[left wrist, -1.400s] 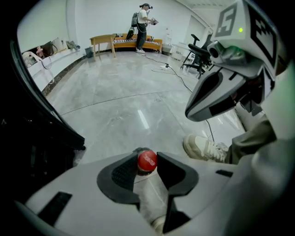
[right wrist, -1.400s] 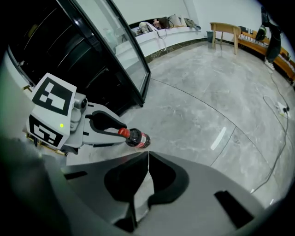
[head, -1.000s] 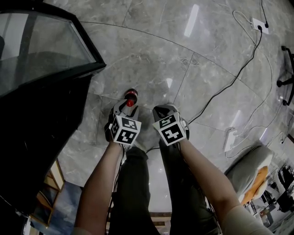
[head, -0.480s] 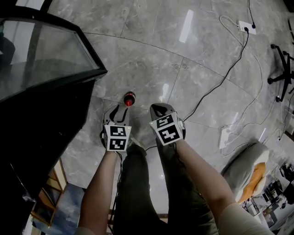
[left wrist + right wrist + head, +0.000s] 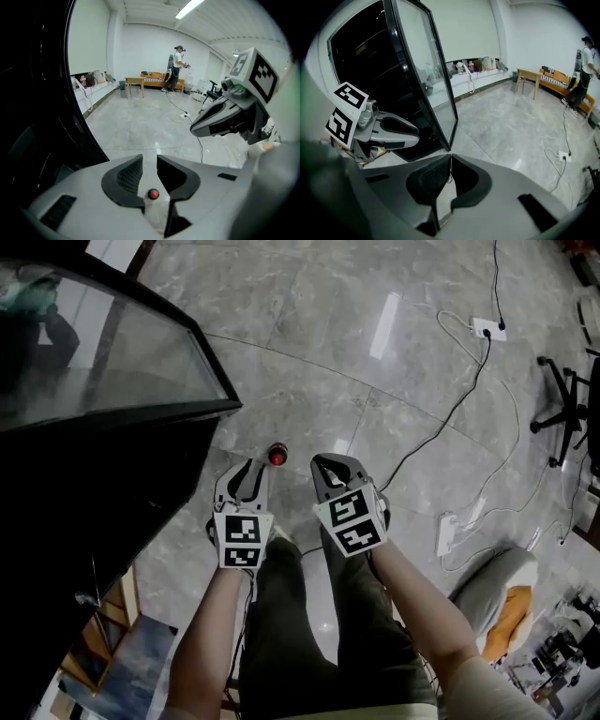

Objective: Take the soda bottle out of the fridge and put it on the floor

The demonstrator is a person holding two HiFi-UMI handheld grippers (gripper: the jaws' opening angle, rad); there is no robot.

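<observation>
- The clear plastic soda bottle with a red cap (image 5: 277,455) stands upright on the grey polished stone-tile floor (image 5: 309,352). It is outside the black fridge (image 5: 84,512), just right of the lower corner of the fridge's open glass door (image 5: 103,362).
- The bottle's long axis is vertical, so the head view shows little more than the cap.
- The left gripper (image 5: 249,474) is held above the floor, pointing steeply down. Its jaws have just been closing and now stand partly apart, with a narrow gap between the pads.
- In the left gripper view (image 5: 149,159) the red cap (image 5: 153,193) shows through that gap. The bottle is well below on the floor and the pads do not touch it, so this gripper holds nothing.
- The right gripper (image 5: 330,470) is beside the left one at about the same height. In the right gripper view (image 5: 450,157) its jaws are together, tip against tip, with nothing between them.
- In the head view the bottle lies just beyond the two grippers' tips, between them and a little to the left-gripper side. The left gripper is therefore the nearer, and it is already lined up over the cap.
- Judged from how things lie, the bottle is out of the fridge and set down, so the placing looks done.
- Any further grasp would mean coming straight down over the cap with the left jaws opened wider. A sideways nudge could tip the bottle.
</observation>
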